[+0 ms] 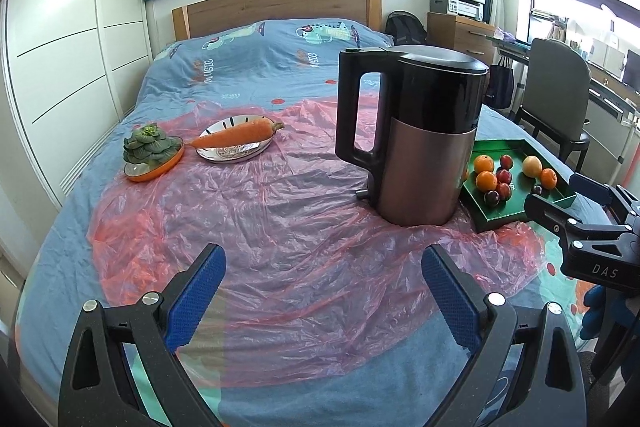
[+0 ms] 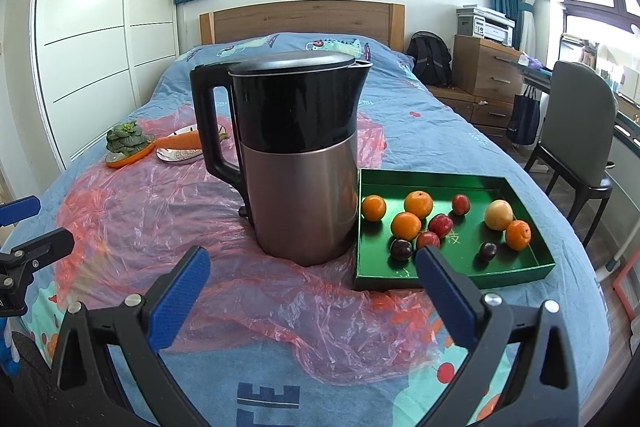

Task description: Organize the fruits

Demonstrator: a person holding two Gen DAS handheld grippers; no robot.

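Green tray (image 2: 448,183) walls frame the fruit just ahead of my right tongs (image 2: 313,271), slightly to their right. Both blue pads are spread wide with nothing between them, and the right pad (image 2: 448,291) overlaps the tray's near edge in this view. Inside the tray I count four oranges (image 2: 406,225), three red plums (image 2: 440,225), two dark plums (image 2: 401,249) and one pale yellow fruit (image 2: 498,214), all loose on the tray floor. One dark plum lies nearest the right pad, touching or almost touching a red one.

Directly ahead of those tongs, left of the tray and just beside its left wall, stands a kettle (image 2: 296,155), upright, lid shut, handle to the left. It rests on crumpled pink plastic (image 2: 256,311) spread over a blue bedsheet (image 2: 440,115).

My left tongs (image 1: 323,269) are released too, pads far apart over the plastic, gripping nothing. From them the kettle sits ahead and right, with the tray beyond it on the right, partly hidden. Far ahead to the left lie a carrot (image 1: 236,136) across a silver plate (image 1: 224,155), and beside it a green vegetable (image 1: 149,145) on an orange dish (image 1: 154,173). The right tongs show at the right edge of the left view, near the tray's corner.
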